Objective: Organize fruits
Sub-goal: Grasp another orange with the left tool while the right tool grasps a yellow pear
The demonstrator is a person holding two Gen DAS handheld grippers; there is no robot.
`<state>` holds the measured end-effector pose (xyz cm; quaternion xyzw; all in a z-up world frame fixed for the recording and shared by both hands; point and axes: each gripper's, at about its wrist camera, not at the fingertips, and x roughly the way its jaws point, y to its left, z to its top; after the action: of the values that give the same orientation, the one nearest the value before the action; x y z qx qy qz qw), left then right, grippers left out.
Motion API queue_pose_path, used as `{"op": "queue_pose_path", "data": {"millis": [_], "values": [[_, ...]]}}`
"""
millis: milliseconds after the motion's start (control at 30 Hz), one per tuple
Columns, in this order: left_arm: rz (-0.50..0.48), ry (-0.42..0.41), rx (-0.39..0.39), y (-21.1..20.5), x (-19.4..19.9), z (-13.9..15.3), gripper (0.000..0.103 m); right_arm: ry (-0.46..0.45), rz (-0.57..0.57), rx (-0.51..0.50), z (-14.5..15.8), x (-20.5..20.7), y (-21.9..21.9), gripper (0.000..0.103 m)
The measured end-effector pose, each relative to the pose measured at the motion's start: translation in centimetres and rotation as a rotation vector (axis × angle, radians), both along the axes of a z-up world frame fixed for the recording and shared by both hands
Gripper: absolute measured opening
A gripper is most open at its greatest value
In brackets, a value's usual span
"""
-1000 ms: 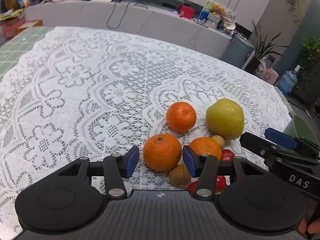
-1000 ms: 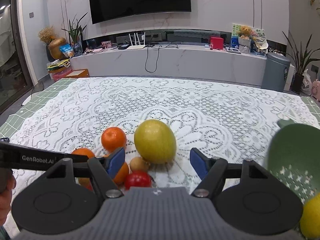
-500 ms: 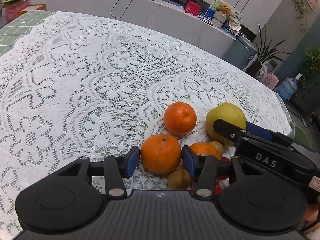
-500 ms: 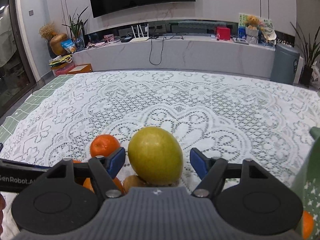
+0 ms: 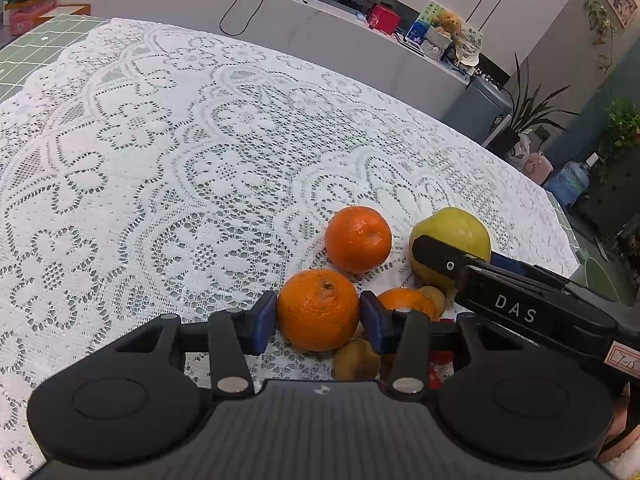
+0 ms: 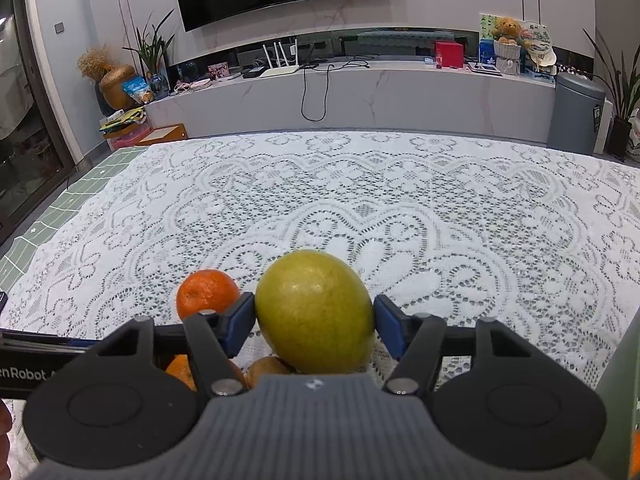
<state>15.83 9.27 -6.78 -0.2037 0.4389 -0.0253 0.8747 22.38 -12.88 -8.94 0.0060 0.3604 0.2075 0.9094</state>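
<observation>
We have our left gripper (image 5: 318,314) closing around the nearest orange (image 5: 318,310), its blue pads just at the peel, and our right gripper (image 6: 315,322) closing on the yellow-green fruit (image 6: 315,312), pads against its sides. Both fruits sit on the lace-covered bench (image 5: 140,168), so sorting looks barely begun: a second orange (image 5: 357,239), a third orange (image 5: 408,300) and a small brown fruit (image 5: 356,358) wait in the cluster. A green container (image 6: 620,400) is cut off at the right edge; its contents are hard to make out.
</observation>
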Motion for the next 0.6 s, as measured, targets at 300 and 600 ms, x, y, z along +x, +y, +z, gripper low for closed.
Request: {"op": "queue_pose_path", "data": {"millis": [300,600], "values": [[0.026,-0.015,0.005,0.1,-0.4,1.0,0.051,-0.025,0.003,-0.015,0.7,-0.5,-0.1,0.061],[0.026,-0.071,0.014,-0.1,-1.2,3.7,0.05,-0.074,0.001,-0.006,3.5,-2.5,-1.1,0.061]]}}
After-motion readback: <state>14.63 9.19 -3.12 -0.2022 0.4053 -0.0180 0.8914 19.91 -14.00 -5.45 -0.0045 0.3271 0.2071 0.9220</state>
